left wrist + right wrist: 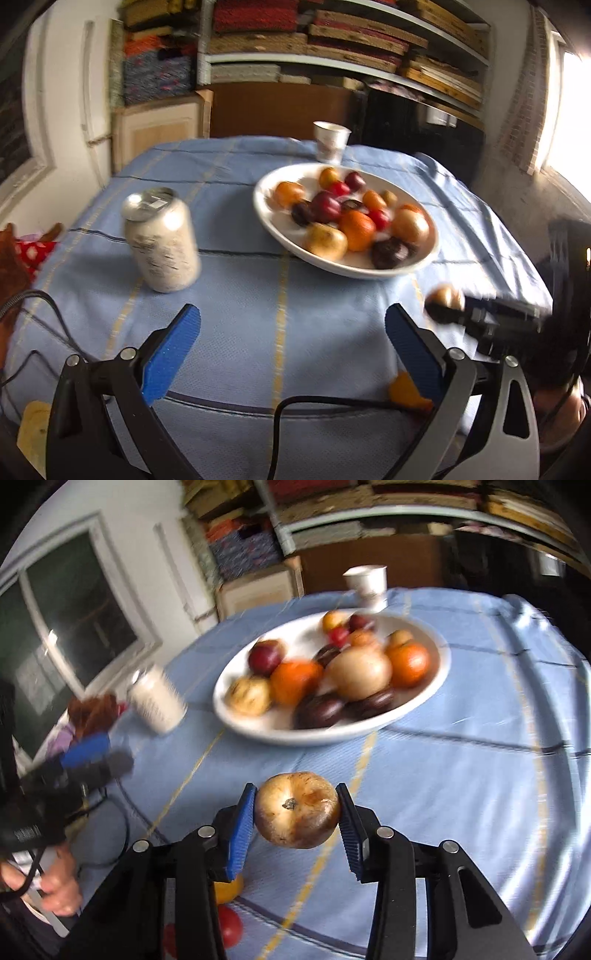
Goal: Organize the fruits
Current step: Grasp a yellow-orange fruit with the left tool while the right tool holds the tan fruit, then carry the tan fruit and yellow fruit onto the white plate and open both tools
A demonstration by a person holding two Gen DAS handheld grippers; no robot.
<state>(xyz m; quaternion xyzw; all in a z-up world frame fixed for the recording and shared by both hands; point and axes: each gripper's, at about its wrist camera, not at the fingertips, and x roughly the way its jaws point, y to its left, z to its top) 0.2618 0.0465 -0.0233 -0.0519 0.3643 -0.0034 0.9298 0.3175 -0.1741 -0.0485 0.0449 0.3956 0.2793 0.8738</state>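
Fruit under inspection was a round, tan-and-brown piece (pixel 297 809), mottled darker on one flank and showing a small dried stem scar toward the camera; it was held clear of the blue checked tablecloth (pixel 461 794), on the near side of the white bowl (pixel 258 731). The right gripper (pixel 295 812) was clenched on it, one ribbed blue pad bearing on each side at about its widest girth. Judged by appearance, the skin was smooth and fairly firm, the body light, and the brown patches possibly softer, so only moderate pressure seemed advisable; a hold across the widest girth, as found, looked the soundest, since a round smooth surface could squirt out of a grip placed higher or lower. The bowl already carried a mixed heap of orange, red, dark purple and pale fruit. Further pieces, orange (pixel 229 888) and red (pixel 231 925), lay on the cloth below the right gripper's left finger. The left gripper (pixel 291 343) stood released over bare cloth with nothing between its jaws. A pale can (pixel 162 240) and a paper cup (pixel 330 142) stood apart from the bowl.
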